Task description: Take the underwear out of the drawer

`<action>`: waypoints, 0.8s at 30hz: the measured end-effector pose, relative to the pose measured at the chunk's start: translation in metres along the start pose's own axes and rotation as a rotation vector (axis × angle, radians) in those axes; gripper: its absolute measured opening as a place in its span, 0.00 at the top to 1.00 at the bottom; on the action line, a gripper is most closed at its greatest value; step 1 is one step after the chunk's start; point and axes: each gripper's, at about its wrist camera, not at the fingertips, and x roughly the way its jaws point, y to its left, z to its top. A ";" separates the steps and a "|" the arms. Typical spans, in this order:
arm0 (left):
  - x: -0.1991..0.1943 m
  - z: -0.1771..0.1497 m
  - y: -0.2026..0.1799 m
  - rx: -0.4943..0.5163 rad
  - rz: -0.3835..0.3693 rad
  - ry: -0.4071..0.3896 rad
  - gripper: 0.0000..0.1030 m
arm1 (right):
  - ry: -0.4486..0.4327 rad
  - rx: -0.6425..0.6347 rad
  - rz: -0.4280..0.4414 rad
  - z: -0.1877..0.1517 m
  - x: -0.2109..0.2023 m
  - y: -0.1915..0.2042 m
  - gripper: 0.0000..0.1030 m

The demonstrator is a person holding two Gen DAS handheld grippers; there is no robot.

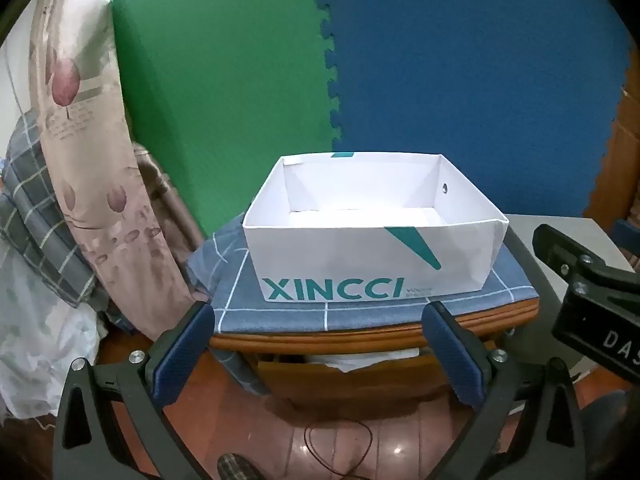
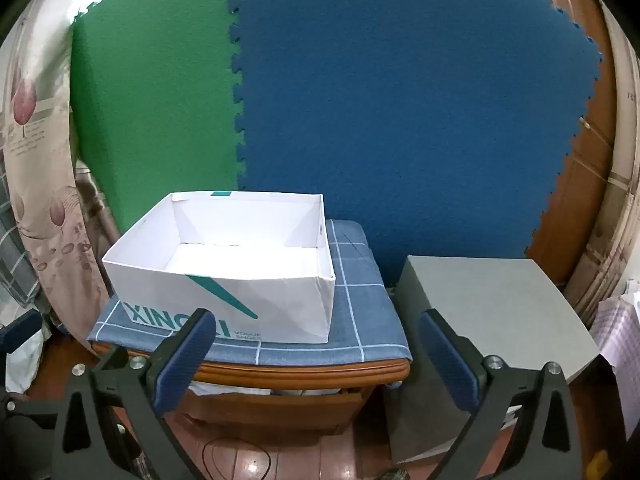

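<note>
A wooden nightstand has its top drawer (image 1: 344, 376) pulled partly out, also in the right wrist view (image 2: 276, 404). White cloth (image 1: 360, 360) shows inside the drawer, and in the right wrist view (image 2: 232, 390); I cannot tell if it is underwear. My left gripper (image 1: 320, 356) is open and empty, in front of the drawer. My right gripper (image 2: 318, 360) is open and empty, in front of the nightstand's right part. The right gripper's body also shows in the left wrist view (image 1: 592, 292).
A white XINCCI shoe box (image 1: 372, 240) stands empty on a blue checked cloth (image 1: 352, 316) atop the nightstand. A grey box (image 2: 496, 312) stands to the right. A floral curtain (image 1: 88, 160) hangs on the left. Green and blue foam mats (image 2: 360, 100) form the back wall.
</note>
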 end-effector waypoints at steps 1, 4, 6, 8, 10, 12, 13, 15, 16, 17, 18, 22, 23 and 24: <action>0.000 0.000 0.000 0.002 0.005 -0.002 0.00 | 0.004 0.000 0.000 0.000 0.000 0.000 0.00; 0.001 0.000 0.000 0.002 0.001 0.017 0.00 | 0.016 0.000 0.005 0.002 0.001 0.000 0.00; 0.001 0.000 -0.001 0.005 -0.001 0.013 0.00 | 0.014 -0.005 0.004 0.002 0.001 0.000 0.00; 0.000 0.000 -0.001 0.006 0.003 0.010 0.00 | 0.014 -0.005 0.007 0.003 0.001 0.001 0.00; 0.000 0.000 -0.001 0.007 0.001 0.010 0.00 | 0.015 -0.006 0.007 0.003 0.000 0.000 0.00; 0.000 0.000 -0.001 0.009 0.003 0.010 0.00 | 0.019 -0.004 0.010 0.004 0.001 -0.003 0.00; 0.000 0.000 -0.001 0.008 0.000 0.012 0.00 | 0.019 -0.004 0.010 0.002 0.003 -0.001 0.00; 0.001 0.001 -0.001 0.007 0.000 0.013 0.00 | 0.021 -0.005 0.011 0.000 0.005 0.001 0.00; 0.001 0.001 -0.001 0.008 0.000 0.011 0.00 | 0.021 -0.006 0.012 0.000 0.006 0.001 0.00; 0.001 0.001 -0.001 0.008 0.000 0.012 0.00 | 0.019 -0.003 0.011 0.000 0.002 0.001 0.00; 0.001 0.001 -0.001 0.008 0.002 0.013 0.00 | 0.019 -0.002 0.012 -0.001 0.003 0.001 0.00; -0.001 0.004 0.000 0.009 0.003 0.015 0.00 | 0.019 -0.001 0.011 -0.001 0.002 0.000 0.00; -0.001 0.004 0.000 0.009 0.003 0.015 0.00 | 0.019 -0.001 0.011 -0.002 0.002 0.000 0.00; -0.001 0.004 0.000 0.009 0.003 0.015 0.00 | 0.020 -0.001 0.011 -0.002 0.002 0.001 0.00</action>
